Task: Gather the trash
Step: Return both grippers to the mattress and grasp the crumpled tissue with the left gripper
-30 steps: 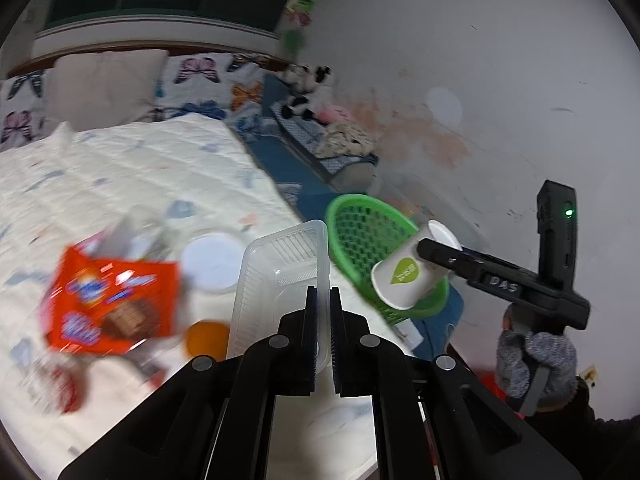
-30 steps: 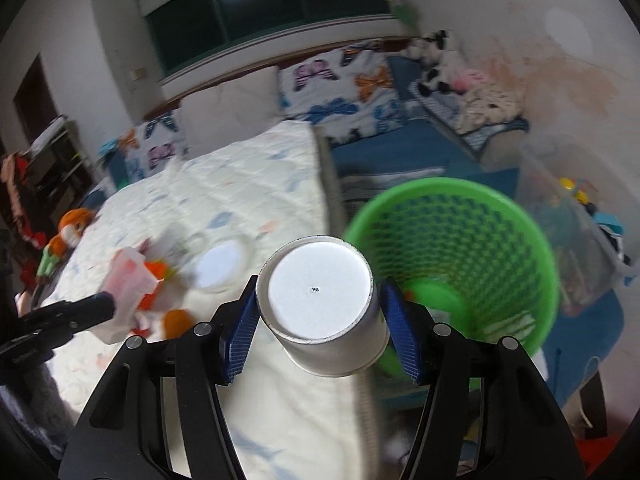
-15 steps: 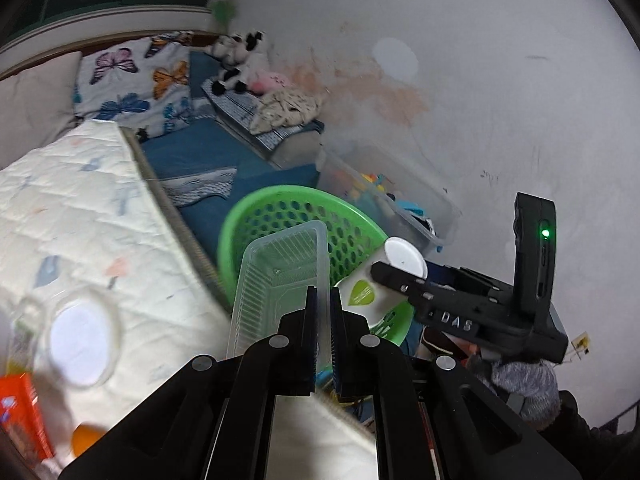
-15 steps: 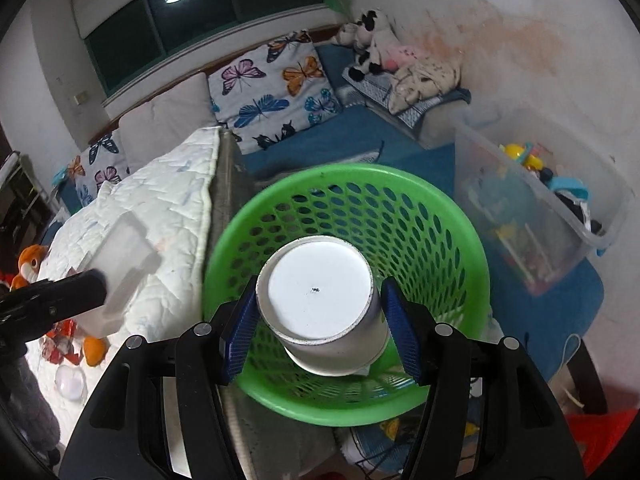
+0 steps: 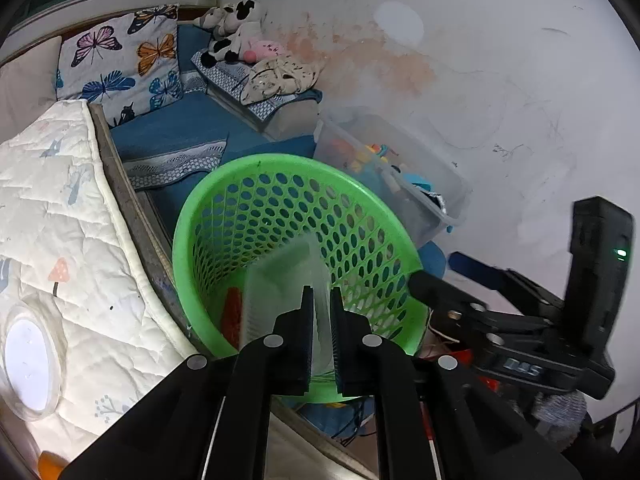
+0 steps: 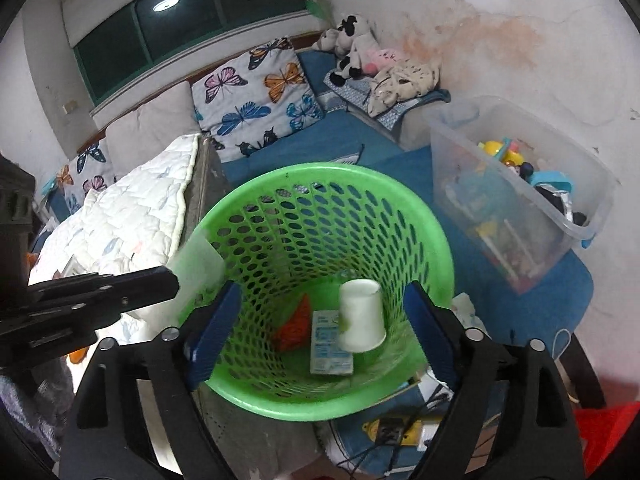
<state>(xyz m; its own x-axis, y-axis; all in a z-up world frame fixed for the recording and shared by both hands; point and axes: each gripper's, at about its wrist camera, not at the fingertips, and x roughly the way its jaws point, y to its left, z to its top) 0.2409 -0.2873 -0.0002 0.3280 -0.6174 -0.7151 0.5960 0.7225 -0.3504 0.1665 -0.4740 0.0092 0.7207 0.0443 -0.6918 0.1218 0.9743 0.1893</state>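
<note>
Presently your main risk lies with the left gripper (image 5: 320,322): its jaws are pinched on the wall of a clear plastic container (image 5: 280,280), which hangs over the near rim of the green basket (image 5: 384,216) rather than over its centre. Release it from there and, in my judgement, the light, springy tray could catch the rim and tip out toward the quilted mattress (image 5: 60,208) or into the gap beside it. A second hazard is contact between your two tools; in the right wrist view the left gripper (image 6: 172,280) sits just beside the right gripper (image 6: 320,324), and crowding them could knock the basket. Your right gripper is held above the basket mouth, pointing down into it, with its blue-padded jaws spread wide and nothing between them. The paper cup (image 6: 360,316) lies inside the basket, near the bottom, against a small carton (image 6: 330,344) and beside an orange wrapper (image 6: 294,328). Your left gripper is angled downward from the mattress side. A clear round lid (image 5: 28,364) is on the mattress, uncollected.
</note>
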